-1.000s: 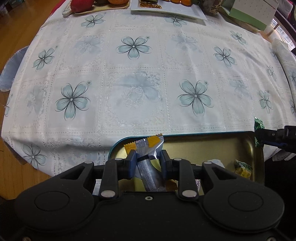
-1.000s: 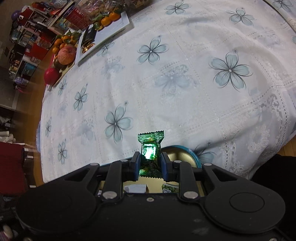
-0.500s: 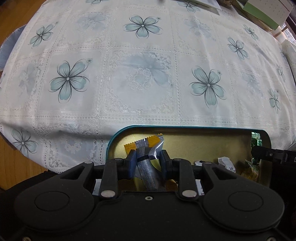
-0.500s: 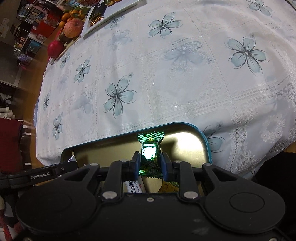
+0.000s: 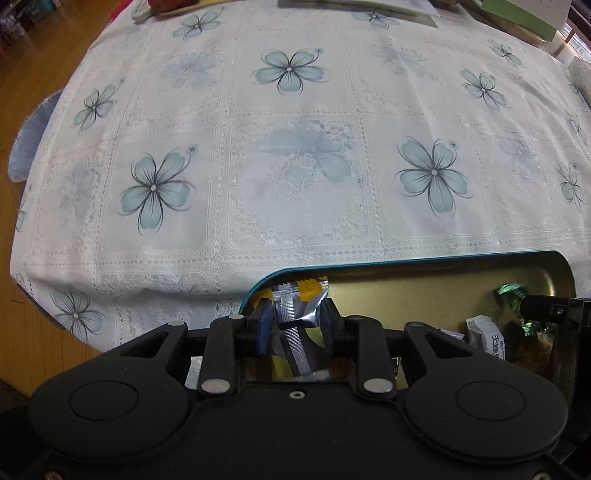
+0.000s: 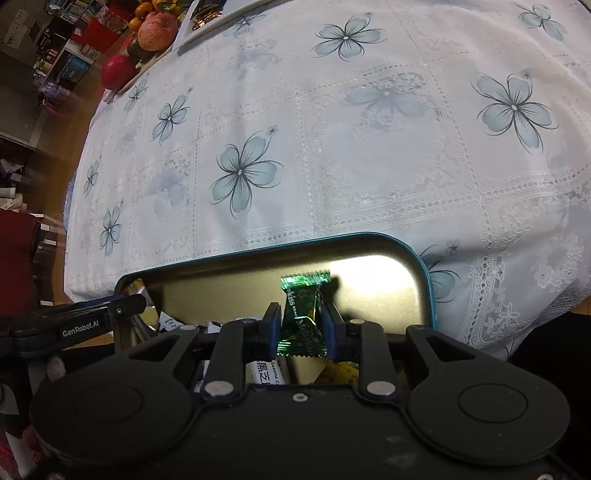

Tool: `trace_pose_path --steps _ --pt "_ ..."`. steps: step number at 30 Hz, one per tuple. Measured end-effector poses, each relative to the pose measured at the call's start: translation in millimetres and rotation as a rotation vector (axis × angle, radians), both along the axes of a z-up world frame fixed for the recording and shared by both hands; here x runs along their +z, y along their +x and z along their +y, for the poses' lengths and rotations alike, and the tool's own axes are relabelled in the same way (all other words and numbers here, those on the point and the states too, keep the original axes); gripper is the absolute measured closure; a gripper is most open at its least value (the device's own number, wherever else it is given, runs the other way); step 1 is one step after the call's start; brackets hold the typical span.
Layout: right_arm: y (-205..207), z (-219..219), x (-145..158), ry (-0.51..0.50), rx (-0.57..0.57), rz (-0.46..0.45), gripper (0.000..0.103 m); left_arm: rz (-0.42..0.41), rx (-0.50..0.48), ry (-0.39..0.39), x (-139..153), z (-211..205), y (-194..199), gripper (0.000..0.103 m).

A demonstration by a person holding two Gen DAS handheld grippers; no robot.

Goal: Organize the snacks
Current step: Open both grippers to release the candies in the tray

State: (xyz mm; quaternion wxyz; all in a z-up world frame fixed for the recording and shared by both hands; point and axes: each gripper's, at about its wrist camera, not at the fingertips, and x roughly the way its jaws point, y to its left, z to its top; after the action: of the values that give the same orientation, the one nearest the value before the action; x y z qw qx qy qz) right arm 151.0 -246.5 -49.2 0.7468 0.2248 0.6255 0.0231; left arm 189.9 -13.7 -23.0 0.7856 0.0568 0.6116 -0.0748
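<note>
My left gripper (image 5: pixel 295 314) is shut on a silver and yellow snack packet (image 5: pixel 299 302) over the left end of a teal-rimmed gold tin (image 5: pixel 424 284). My right gripper (image 6: pixel 299 321) is shut on a green candy packet (image 6: pixel 303 310) over the right part of the same tin (image 6: pixel 369 273). The green packet (image 5: pixel 511 295) and the right gripper's finger (image 5: pixel 546 308) show at the right of the left wrist view. Several wrapped snacks lie in the tin, among them a white packet (image 5: pixel 487 336). The left gripper's body (image 6: pixel 74 325) shows at the left of the right wrist view.
The tin sits at the near edge of a table with a white lace cloth printed with blue flowers (image 5: pixel 295 166). Fruit (image 6: pixel 157 31) and trays stand at the far edge. A green box (image 5: pixel 517 14) is at the far right. Wooden floor (image 5: pixel 33 62) lies to the left.
Both grippers have lowered into the tin with their packets still held. The green packet now sits lower between the right fingers, and more of the tin's inside shows.
</note>
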Motion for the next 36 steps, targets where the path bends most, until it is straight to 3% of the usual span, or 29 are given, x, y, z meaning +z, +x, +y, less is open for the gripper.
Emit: trace_pose_path --steps 11,19,27,36 --pt "-0.2 3.9 10.7 -0.026 0.027 -0.064 0.071 -0.095 -0.034 -0.046 16.4 -10.5 -3.1 0.062" --pt "-12.4 8.1 25.1 -0.110 0.035 -0.162 0.069 -0.139 -0.007 0.014 17.2 -10.8 -12.2 0.062" --pt "-35.7 15.4 37.0 -0.173 0.039 -0.271 0.059 -0.218 0.004 0.013 27.0 -11.3 -37.6 0.062" --pt "-86.7 30.6 46.4 -0.250 0.018 -0.393 0.047 -0.231 0.020 -0.006 21.6 -18.6 -85.1 0.062"
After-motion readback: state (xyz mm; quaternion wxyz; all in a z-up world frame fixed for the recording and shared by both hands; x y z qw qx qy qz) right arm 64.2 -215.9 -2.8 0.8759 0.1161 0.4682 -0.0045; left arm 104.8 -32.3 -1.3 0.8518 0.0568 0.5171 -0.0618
